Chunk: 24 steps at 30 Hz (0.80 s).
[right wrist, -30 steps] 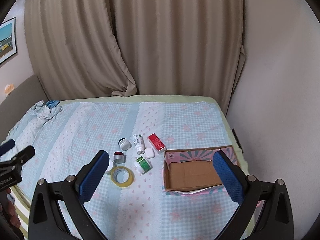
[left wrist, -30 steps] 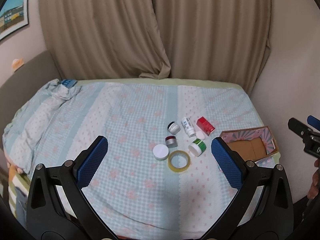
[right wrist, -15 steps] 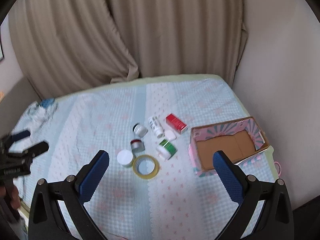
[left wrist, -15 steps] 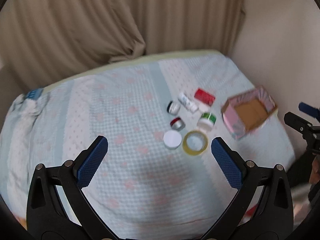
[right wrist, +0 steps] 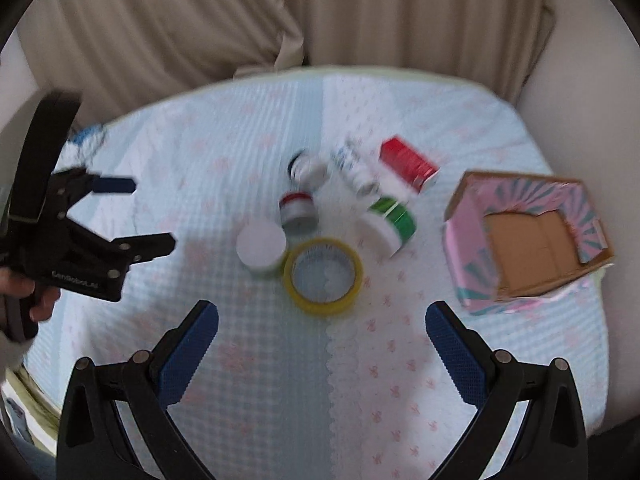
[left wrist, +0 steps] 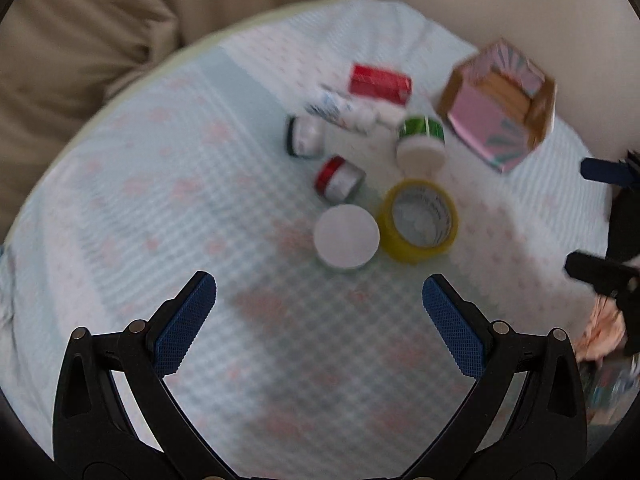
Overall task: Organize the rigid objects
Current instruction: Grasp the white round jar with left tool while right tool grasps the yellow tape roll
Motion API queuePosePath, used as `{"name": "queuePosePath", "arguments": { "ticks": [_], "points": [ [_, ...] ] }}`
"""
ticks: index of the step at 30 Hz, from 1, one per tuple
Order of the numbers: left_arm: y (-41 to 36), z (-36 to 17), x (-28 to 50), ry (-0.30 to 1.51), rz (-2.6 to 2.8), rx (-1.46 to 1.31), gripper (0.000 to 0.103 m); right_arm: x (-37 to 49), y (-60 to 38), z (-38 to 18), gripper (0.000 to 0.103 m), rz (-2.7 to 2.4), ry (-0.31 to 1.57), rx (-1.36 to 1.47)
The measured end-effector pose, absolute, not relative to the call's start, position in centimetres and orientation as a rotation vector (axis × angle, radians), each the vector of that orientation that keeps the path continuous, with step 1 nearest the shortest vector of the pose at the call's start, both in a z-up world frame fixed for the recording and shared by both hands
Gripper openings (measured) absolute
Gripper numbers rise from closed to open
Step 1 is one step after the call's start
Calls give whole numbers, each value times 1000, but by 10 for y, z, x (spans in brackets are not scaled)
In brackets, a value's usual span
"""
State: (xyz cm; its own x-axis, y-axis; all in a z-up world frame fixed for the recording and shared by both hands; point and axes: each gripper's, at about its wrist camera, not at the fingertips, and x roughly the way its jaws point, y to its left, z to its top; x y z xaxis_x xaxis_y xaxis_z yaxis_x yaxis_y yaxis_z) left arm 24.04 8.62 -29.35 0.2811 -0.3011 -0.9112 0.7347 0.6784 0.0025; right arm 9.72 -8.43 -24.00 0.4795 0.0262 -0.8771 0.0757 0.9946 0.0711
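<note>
A cluster of small objects lies on the bed: a white round jar (left wrist: 346, 237), a yellow tape roll (left wrist: 418, 221), a red-lidded jar (left wrist: 338, 179), a green-banded jar (left wrist: 421, 140), a dark-lidded jar (left wrist: 303, 136), a white bottle (left wrist: 340, 110) and a red box (left wrist: 380, 83). They also show in the right wrist view, with the tape roll (right wrist: 323, 276) nearest. A pink cardboard box (right wrist: 528, 240) stands open to their right. My left gripper (left wrist: 319, 308) is open and empty, just short of the white jar. My right gripper (right wrist: 322, 336) is open and empty, short of the tape roll.
The bed has a light blue and white checked cover (right wrist: 224, 184). Beige curtains (right wrist: 248, 12) hang behind it and a wall (right wrist: 592, 92) is close on the right. The left gripper also shows at the left of the right wrist view (right wrist: 132, 216).
Both grippers have moved forward and down toward the objects, which now appear much larger. Both stay open.
</note>
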Motion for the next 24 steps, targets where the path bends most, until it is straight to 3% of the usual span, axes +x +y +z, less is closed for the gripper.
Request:
{"name": "queuePosePath", "arguments": {
  "ticks": [7,16,20,24],
  "points": [
    [47,-386,258,1143,-813,570,102,132,-77,-338,103,55,1188,10],
    [25,-428,268,1145,-882,590,102,172,-85,-398,103,172,1220,-43],
    [15,-436,272,1134,-899,613,94,183,-80,-405,103,230,1210,-101],
    [10,-441,274,1160,-946,610,70,195,-77,-406,97,291,1200,-148]
  ]
}}
